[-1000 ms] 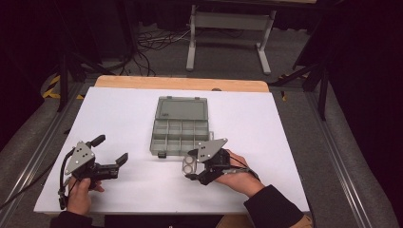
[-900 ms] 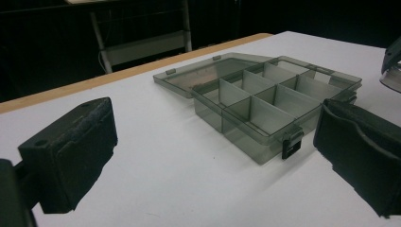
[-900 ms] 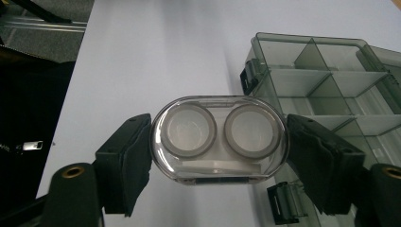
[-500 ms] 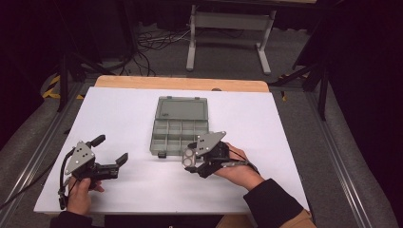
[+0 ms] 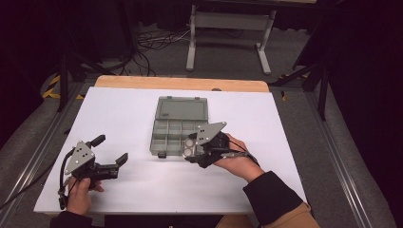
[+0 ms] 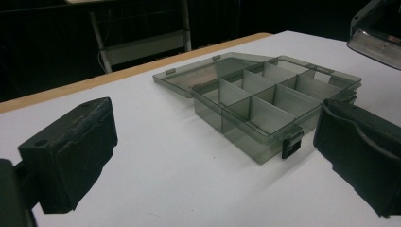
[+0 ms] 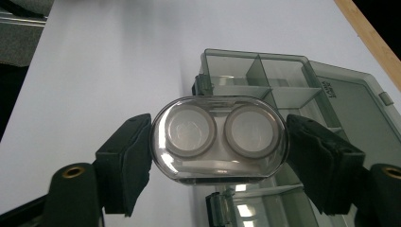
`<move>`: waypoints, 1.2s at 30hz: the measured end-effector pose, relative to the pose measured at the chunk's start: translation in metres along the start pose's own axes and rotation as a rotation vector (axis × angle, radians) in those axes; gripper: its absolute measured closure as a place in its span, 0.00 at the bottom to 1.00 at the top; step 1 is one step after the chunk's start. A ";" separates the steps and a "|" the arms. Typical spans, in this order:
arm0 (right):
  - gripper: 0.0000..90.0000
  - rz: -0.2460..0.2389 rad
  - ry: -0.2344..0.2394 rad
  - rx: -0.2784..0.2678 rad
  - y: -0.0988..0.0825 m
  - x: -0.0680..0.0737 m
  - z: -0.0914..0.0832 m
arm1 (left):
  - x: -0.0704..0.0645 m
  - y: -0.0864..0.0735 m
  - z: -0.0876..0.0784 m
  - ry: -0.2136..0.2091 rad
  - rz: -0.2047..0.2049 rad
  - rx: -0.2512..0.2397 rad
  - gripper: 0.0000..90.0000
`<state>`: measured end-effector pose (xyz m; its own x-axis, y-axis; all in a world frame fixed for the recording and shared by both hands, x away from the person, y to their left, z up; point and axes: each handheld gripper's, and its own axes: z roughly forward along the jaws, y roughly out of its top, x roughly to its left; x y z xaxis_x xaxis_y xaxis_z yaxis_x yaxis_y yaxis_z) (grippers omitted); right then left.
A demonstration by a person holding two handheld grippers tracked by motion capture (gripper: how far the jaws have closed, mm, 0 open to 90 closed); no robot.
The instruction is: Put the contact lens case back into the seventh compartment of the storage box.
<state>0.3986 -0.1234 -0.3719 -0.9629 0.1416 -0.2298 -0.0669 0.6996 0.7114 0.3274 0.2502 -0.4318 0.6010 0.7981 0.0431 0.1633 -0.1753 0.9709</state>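
one clear oval plastic case with two round wells point(image 7: 220, 139) is pinched end to end between the pads of the right gripper point(image 5: 194, 148), held over the near right corner of one smoky grey transparent compartment box point(image 5: 178, 127) whose lid lies open flat toward twelve o'clock on the white table point(image 5: 123, 118). two grippers show: the left gripper point(image 5: 112, 151), at about eight o'clock from the box and well apart from it, has its jaws spread with nothing between them.
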 end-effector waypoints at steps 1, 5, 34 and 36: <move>0.29 -0.001 -0.001 -0.001 0.000 -0.001 0.000 | 0.000 0.000 0.000 0.000 -0.001 -0.002 0.01; 0.29 0.005 -0.004 0.007 0.000 -0.006 0.003 | 0.000 0.000 0.000 0.000 -0.001 -0.002 0.01; 0.29 0.004 -0.013 0.074 0.006 -0.034 0.023 | 0.001 -0.001 0.000 0.000 -0.004 0.000 0.01; 0.29 0.006 -0.013 0.080 0.005 -0.036 0.025 | 0.001 -0.001 0.000 0.000 -0.004 0.000 0.01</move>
<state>0.4393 -0.1080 -0.3768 -0.9598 0.1542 -0.2347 -0.0400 0.7522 0.6578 0.3280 0.2510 -0.4323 0.6004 0.7987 0.0396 0.1656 -0.1727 0.9710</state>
